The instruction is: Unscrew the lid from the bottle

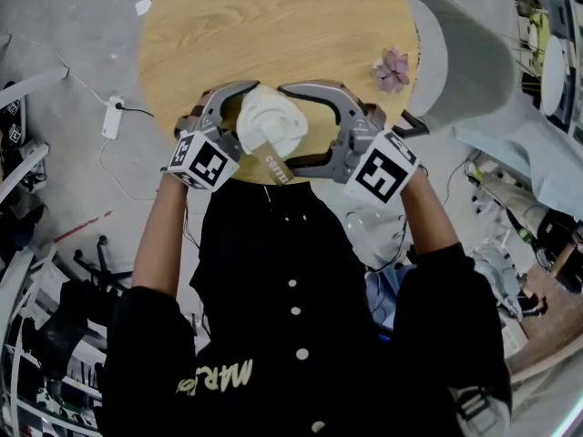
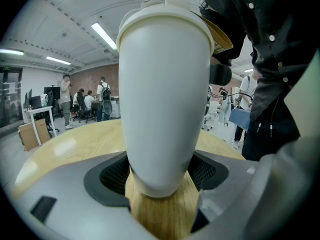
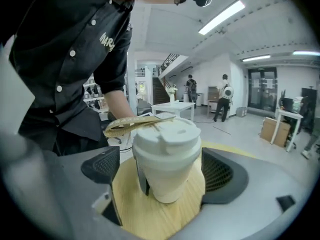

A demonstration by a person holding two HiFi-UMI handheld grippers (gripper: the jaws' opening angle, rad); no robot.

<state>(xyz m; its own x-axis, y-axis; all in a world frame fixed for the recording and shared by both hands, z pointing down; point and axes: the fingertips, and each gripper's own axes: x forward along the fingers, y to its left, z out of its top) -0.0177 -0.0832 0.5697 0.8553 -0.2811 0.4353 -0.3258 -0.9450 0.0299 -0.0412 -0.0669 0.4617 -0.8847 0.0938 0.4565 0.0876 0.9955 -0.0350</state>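
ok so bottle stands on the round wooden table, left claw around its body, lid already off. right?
Not quite. The lid is on the bottle, not off; the right gripper view shows it seated on top. The rest holds: the bottle stands on the round wooden table, with the left claw around its body.

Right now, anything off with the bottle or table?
Nothing spilled or damaged. The bottle stands upright with its lid on; it just sits close to the table's near edge, strap jutting out sideways.
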